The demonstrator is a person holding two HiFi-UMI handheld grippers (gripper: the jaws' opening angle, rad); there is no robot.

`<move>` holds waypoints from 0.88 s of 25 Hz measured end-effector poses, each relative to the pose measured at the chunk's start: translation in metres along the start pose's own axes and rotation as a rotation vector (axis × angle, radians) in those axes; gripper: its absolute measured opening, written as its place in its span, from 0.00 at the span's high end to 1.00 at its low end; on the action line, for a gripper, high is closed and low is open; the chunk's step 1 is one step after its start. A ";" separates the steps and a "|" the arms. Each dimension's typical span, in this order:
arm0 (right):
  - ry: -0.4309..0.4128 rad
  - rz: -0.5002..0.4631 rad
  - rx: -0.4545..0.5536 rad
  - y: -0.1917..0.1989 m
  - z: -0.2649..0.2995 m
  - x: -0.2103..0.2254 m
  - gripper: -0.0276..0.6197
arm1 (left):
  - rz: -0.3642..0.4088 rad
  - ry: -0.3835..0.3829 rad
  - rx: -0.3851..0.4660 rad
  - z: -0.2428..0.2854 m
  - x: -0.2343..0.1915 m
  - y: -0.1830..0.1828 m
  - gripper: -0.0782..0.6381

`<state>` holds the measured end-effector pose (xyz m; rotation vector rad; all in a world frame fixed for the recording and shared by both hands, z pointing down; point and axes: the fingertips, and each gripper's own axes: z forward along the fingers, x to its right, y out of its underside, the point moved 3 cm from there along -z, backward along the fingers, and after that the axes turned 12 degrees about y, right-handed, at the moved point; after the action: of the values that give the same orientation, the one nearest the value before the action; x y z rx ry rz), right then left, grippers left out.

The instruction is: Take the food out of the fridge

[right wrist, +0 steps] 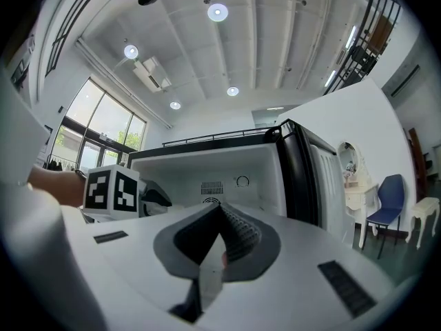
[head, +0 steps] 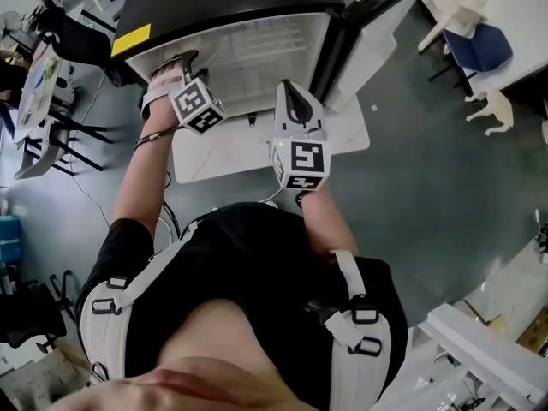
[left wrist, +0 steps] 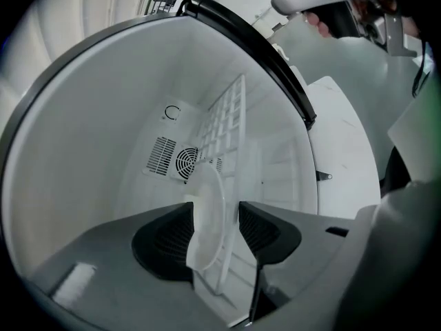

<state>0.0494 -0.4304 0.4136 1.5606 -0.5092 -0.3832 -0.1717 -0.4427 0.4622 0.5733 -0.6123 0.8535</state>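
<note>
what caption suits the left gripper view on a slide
Left gripper, fingers apart, around a white plate inside the fridge.

A blue-seated chair (head: 479,45) stands on the grey floor (head: 428,187) beside a white table (head: 522,11), while round ceiling lights (right wrist: 218,12), a ceiling air unit (right wrist: 153,73) and tall windows (right wrist: 103,126) show in the right gripper view.

From overhead, the head camera looked steeply down; both gripper cameras faced close into the open white-walled fridge (head: 257,50), which all three shared.
</note>
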 end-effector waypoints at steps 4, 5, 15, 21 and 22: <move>-0.005 -0.010 0.001 0.002 0.000 0.002 0.95 | -0.002 0.012 -0.016 0.009 -0.002 -0.001 0.62; -0.004 -0.010 0.000 0.002 -0.001 0.002 0.95 | -0.004 0.022 -0.016 0.011 0.000 -0.001 0.62; -0.004 -0.006 -0.012 0.002 -0.005 0.005 0.95 | 0.068 -0.019 -0.023 -0.006 0.016 0.001 0.82; -0.033 0.000 -0.009 0.004 -0.007 -0.010 0.95 | 0.136 -0.061 0.014 -0.030 0.028 0.002 0.86; -0.037 0.000 -0.009 0.005 -0.008 -0.013 0.95 | 0.144 -0.069 0.026 -0.034 0.030 0.003 0.87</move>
<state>0.0420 -0.4163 0.4178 1.5474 -0.5357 -0.4149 -0.1493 -0.4027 0.4603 0.5894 -0.7129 0.9814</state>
